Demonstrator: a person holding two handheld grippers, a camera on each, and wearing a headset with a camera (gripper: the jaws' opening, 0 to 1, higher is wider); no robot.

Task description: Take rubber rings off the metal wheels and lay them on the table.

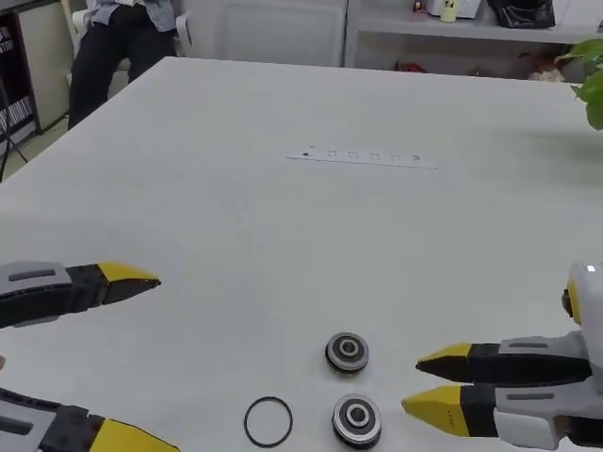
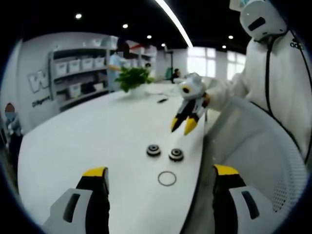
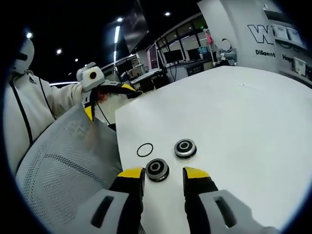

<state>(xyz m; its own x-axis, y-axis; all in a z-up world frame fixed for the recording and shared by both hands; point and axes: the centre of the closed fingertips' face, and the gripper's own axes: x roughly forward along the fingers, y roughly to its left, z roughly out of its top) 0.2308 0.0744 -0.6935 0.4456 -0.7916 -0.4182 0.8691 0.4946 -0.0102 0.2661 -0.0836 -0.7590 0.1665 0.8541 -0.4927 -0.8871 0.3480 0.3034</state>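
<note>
— What lies closest on the table?

— A loose rubber ring (image 1: 268, 421), flat on the white table (image 1: 236, 217) by its near edge. Just right of it is the near wheel (image 1: 357, 419), and a little beyond that the far wheel (image 1: 348, 351). Both wheels lie flat, apart from each other and from the ring. Each has a dark band round its metal hub.

— And the grippers?

— The right gripper (image 1: 412, 383) comes in from the right, its yellow-tipped jaws a narrow gap apart and holding nothing. Its tips are just beside the near wheel without touching it. In the right gripper view that wheel shows between the two jaw tips. The left gripper (image 1: 168, 365) comes in from the left with its jaws spread wide and empty, well apart from the ring and the wheels.

— Anything beside the table?

— A grey mesh chair back (image 3: 73, 156) stands at the near edge and shows in both gripper views. A white sleeve (image 3: 58, 95) reaches over it to the left gripper.

— Farther out?

— In the middle of the table there is a flush white socket strip (image 1: 363, 157). At the far right edge are the leaves of a green plant (image 1: 592, 85). Beyond the far left corner is a person in dark trousers (image 1: 118, 47), and shelves (image 1: 452, 28) run along the back wall.
</note>
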